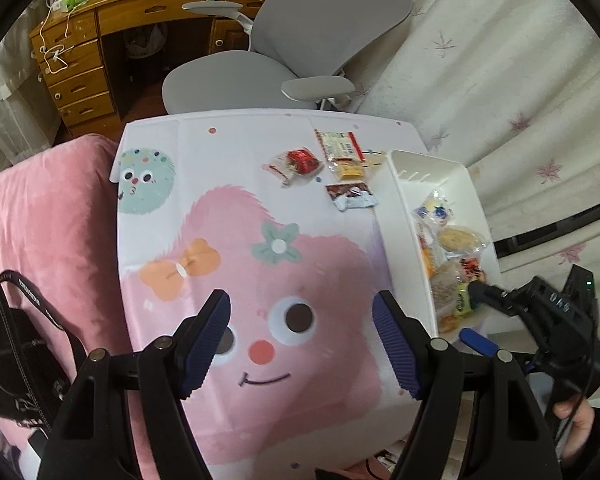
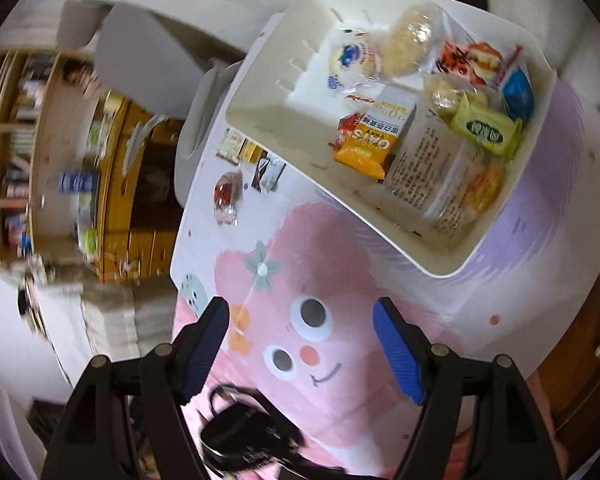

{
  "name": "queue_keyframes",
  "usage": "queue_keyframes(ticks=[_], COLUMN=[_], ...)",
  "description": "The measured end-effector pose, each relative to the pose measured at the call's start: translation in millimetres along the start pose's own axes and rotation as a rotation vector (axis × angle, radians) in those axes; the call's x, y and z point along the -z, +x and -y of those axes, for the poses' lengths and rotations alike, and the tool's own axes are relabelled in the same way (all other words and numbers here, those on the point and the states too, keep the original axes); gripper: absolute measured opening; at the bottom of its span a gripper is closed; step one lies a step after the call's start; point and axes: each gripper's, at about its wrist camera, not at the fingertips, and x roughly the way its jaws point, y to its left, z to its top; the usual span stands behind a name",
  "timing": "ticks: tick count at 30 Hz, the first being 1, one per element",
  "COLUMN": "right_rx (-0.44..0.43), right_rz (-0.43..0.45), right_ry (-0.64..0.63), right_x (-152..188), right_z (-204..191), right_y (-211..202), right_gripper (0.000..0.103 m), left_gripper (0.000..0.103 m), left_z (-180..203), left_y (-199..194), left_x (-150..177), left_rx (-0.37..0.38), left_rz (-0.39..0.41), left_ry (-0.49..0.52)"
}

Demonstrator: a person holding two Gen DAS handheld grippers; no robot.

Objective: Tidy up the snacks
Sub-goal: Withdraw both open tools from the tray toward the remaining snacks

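Both grippers, left [image 1: 301,309] and right [image 2: 301,312], stand wide, holding nothing; loose snacks [image 1: 350,196] lie beyond the fingers, beside the bin [image 1: 396,200], probably nearer the left.

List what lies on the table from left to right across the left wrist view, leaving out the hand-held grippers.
Teal fuzzy cartoon face → orange bow print → red-wrapped snack → dark brown snack packet → white bin holding snacks.

Motion-blurred bookshelf [image 2: 16,152], titles unreadable
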Motion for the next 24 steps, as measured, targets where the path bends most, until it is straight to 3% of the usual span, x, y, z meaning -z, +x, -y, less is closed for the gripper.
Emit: queue_keyframes(ticks=[5, 10, 16, 24], right_rx=[-0.005, 0.011, 0.028, 0.085], right_rz=[0.067, 0.116, 0.164, 0.202], right_ry=[0.122, 0.150, 0.191, 0.104], right_x=[-6, -14, -25, -46], right_z=[-10, -24, -35, -56], right_y=[18, 49, 90, 141], right_gripper=[0.075, 0.075, 0.075, 0.075], left_gripper=[0.072, 0.072, 0.072, 0.072], left_z=[-17, -26, -24, -16], left_y=[18, 43, 82, 142], left_x=[-18, -42, -73, -119], left_rx=[-0.004, -0.066, -0.090, -0.094], left_rz=[-0.004, -0.017, -0.052, -0.103], left_ry=[-0.005, 0.014, 0.070, 0.124])
